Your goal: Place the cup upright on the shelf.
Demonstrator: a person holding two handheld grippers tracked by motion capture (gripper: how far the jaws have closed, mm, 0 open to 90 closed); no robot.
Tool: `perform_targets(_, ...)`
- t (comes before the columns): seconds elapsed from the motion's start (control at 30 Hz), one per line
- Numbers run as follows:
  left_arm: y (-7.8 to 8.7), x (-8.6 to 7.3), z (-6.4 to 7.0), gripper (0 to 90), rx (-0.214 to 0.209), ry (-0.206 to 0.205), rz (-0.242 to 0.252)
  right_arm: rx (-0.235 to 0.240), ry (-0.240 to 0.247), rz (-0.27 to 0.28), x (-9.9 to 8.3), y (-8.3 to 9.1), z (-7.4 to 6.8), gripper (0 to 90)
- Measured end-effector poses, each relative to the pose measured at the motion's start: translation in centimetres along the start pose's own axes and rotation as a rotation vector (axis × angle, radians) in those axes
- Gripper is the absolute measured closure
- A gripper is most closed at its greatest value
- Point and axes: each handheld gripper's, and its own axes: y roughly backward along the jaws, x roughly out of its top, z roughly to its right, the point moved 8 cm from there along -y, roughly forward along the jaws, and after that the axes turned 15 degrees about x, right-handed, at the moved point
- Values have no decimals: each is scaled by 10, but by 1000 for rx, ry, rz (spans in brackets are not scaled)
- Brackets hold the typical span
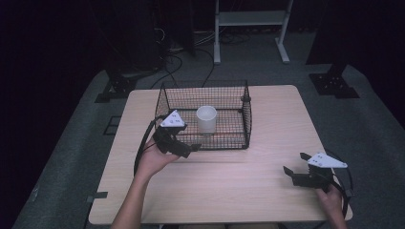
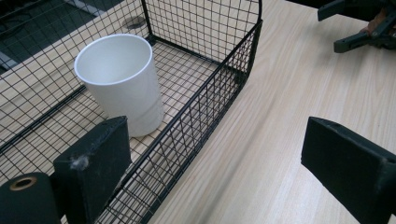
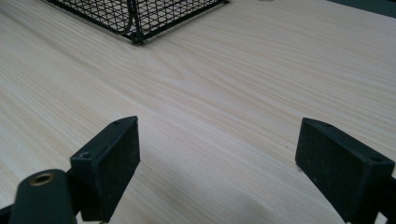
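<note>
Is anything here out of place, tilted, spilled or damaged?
Nothing stands out. The white cup stands upright inside the wire basket, and nothing looks spilled on the table. Both grippers, left and right, are open and hold nothing.

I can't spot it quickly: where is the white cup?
In the high view, the white cup stands upright inside the black wire basket, just right of the left gripper.

dim room, evenly lit table (image 1: 267, 143), dark surroundings, slightly soft focus.
</note>
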Motion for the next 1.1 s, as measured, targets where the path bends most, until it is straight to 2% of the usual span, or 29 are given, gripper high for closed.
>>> perform_targets(0.4, 9, -5, 11, 76, -7, 4, 34, -2, 3, -3, 0, 0, 0, 131)
perform_targets(0.63, 13, -6, 15, 75, -11, -9, 40, -4, 1, -2, 0, 0, 0, 131)
perform_targets(1.1, 21, -19, 25, 75, -10, 0, 56, -4, 5, -5, 0, -1, 0, 131)
